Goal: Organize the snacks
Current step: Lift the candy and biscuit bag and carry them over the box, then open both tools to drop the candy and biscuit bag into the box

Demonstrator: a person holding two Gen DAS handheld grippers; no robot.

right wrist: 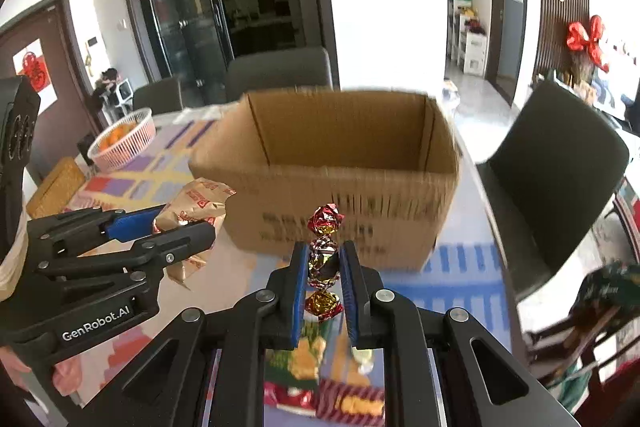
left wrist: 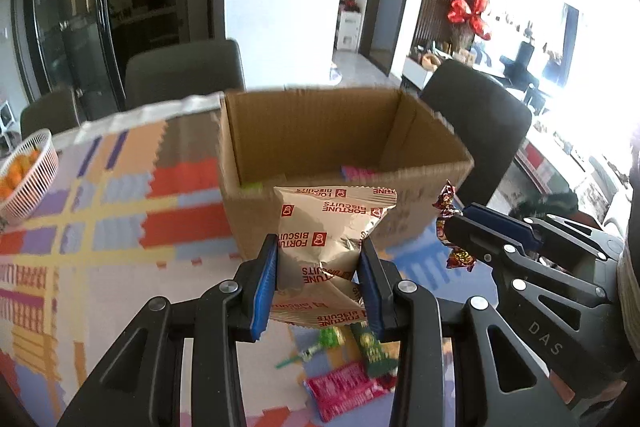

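My left gripper [left wrist: 318,275] is shut on a tan Fortune Biscuits packet [left wrist: 328,243] and holds it in the air in front of an open cardboard box [left wrist: 320,219]. My right gripper [right wrist: 325,269] is shut on a string of red and gold foil candies [right wrist: 324,259], also raised before the box [right wrist: 344,219]. The right gripper [left wrist: 460,227] shows at the right of the left wrist view with the candies [left wrist: 446,203]. The left gripper [right wrist: 188,223] shows at the left of the right wrist view with the packet [right wrist: 196,203]. Pink and green wrappers lie inside the box [left wrist: 356,171].
More snack packets lie on the patterned tablecloth under the grippers: a pink one [left wrist: 344,389], a green one [left wrist: 374,351], red and green ones [right wrist: 296,367]. A white basket of oranges [right wrist: 122,141] stands at the far left. Dark chairs [right wrist: 552,179] surround the table.
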